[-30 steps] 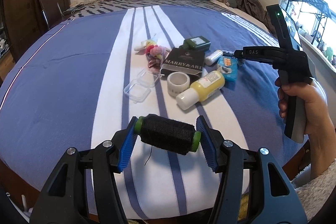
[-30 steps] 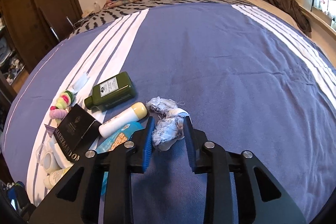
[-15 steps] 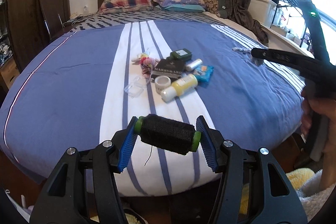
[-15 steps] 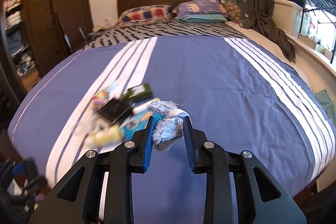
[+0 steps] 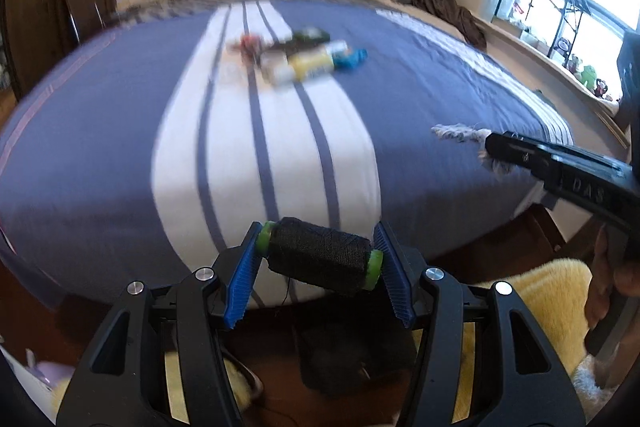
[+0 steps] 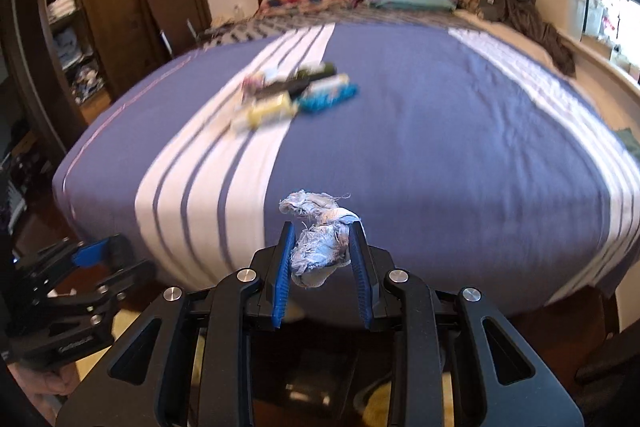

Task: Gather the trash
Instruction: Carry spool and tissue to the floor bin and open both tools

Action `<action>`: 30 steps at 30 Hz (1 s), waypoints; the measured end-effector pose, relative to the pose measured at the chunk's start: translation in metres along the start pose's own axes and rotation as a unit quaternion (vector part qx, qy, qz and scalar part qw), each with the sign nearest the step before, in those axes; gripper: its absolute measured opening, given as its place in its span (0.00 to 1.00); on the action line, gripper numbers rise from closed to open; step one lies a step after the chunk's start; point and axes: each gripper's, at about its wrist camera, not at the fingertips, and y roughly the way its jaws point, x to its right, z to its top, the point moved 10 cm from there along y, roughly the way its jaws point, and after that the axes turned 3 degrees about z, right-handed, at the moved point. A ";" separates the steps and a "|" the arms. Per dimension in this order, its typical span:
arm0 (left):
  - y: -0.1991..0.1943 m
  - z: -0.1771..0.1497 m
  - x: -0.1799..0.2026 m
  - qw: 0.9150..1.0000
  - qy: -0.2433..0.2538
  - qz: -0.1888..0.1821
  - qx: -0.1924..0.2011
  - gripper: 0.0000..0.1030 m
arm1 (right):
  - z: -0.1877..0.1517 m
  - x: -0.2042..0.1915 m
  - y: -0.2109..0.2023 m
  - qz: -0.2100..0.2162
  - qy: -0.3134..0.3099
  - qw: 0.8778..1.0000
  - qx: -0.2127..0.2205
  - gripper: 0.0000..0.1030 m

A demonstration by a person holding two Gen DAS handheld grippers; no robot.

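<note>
**Q:** What fills the bedroom scene?

**A:** A bed (image 5: 100, 147) under a blue spread with white stripes, seen from beyond its foot. Everything else is placed against it. A blurred heap of small items (image 5: 296, 59) lies on the white stripes toward the pillows; a yellow bottle and something blue show in it, little more can be made out.

**Q:** And the two tools?

**A:** Both are off the foot edge of the bed, over dark floor. The left tongs (image 5: 318, 261) are clenched end-on against a spool of black thread (image 5: 320, 255), pressing its green caps, so the spool's long axis runs straight across from one pad to the other. The right tongs (image 6: 322, 253) are clamped on a frayed scrap of pale cloth (image 6: 318, 243), part of it sticking up above the pads. In the left camera's view that scrap hangs off the bed's right foot corner.

**Q:** Where does the next move point?

**A:** Judging by the task, both pieces are collected and need a bin. None is clearly visible. A dark shape sits on the floor directly under both tongs; what it is cannot be told. The heap lies well ahead of either hand, up the bed, neither plainly nearer.
</note>
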 end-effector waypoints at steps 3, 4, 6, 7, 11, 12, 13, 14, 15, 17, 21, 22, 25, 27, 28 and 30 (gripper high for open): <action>0.020 -0.029 0.004 0.999 -0.003 -0.009 -0.031 0.52 | -0.036 -0.003 0.016 0.003 0.004 0.999 -0.032 0.28; 0.029 -0.041 0.005 0.999 -0.002 -0.010 -0.044 0.52 | -0.047 -0.004 0.022 0.004 0.007 0.999 -0.042 0.28; 0.043 -0.059 0.005 0.998 -0.003 -0.010 -0.063 0.52 | -0.072 -0.001 0.035 0.006 0.017 0.998 -0.066 0.28; 0.052 -0.068 0.004 0.997 -0.003 -0.011 -0.072 0.52 | -0.082 -0.001 0.042 0.006 0.020 0.997 -0.077 0.28; 0.083 -0.101 0.002 0.994 -0.002 -0.010 -0.110 0.52 | -0.121 0.002 0.070 0.008 0.028 0.992 -0.124 0.28; 0.091 -0.109 0.002 0.993 -0.002 -0.012 -0.120 0.52 | -0.131 0.003 0.078 0.008 0.031 0.990 -0.136 0.28; 0.099 -0.116 0.003 0.991 -0.002 -0.015 -0.130 0.52 | -0.140 0.003 0.086 0.009 0.035 0.988 -0.148 0.28; 0.109 -0.126 0.005 0.989 -0.003 -0.021 -0.145 0.52 | -0.145 0.004 0.091 0.009 0.038 0.987 -0.156 0.29; 0.116 -0.132 0.006 0.988 -0.004 -0.025 -0.156 0.52 | -0.153 0.004 0.099 0.010 0.041 0.985 -0.167 0.30; 0.131 -0.146 0.007 0.984 -0.006 -0.032 -0.177 0.52 | -0.163 0.006 0.110 0.010 0.045 0.982 -0.181 0.30; 0.149 -0.163 0.010 0.978 -0.008 -0.039 -0.204 0.52 | -0.178 0.009 0.130 0.015 0.058 0.977 -0.207 0.30; 0.150 -0.164 0.010 0.978 -0.006 -0.040 -0.207 0.52 | -0.180 0.010 0.133 0.017 0.060 0.976 -0.211 0.30; 0.154 -0.167 0.014 0.976 -0.002 -0.044 -0.211 0.55 | -0.180 0.009 0.137 0.021 0.065 0.974 -0.214 0.36; 0.156 -0.166 0.015 0.977 0.000 -0.041 -0.210 0.65 | -0.178 0.011 0.138 0.024 0.069 0.974 -0.213 0.48; 0.157 -0.165 0.014 0.977 0.001 -0.039 -0.209 0.67 | -0.176 0.011 0.138 0.024 0.069 0.975 -0.212 0.50; 0.156 -0.162 0.012 0.978 0.002 -0.036 -0.207 0.73 | -0.173 0.008 0.138 0.022 0.069 0.975 -0.209 0.57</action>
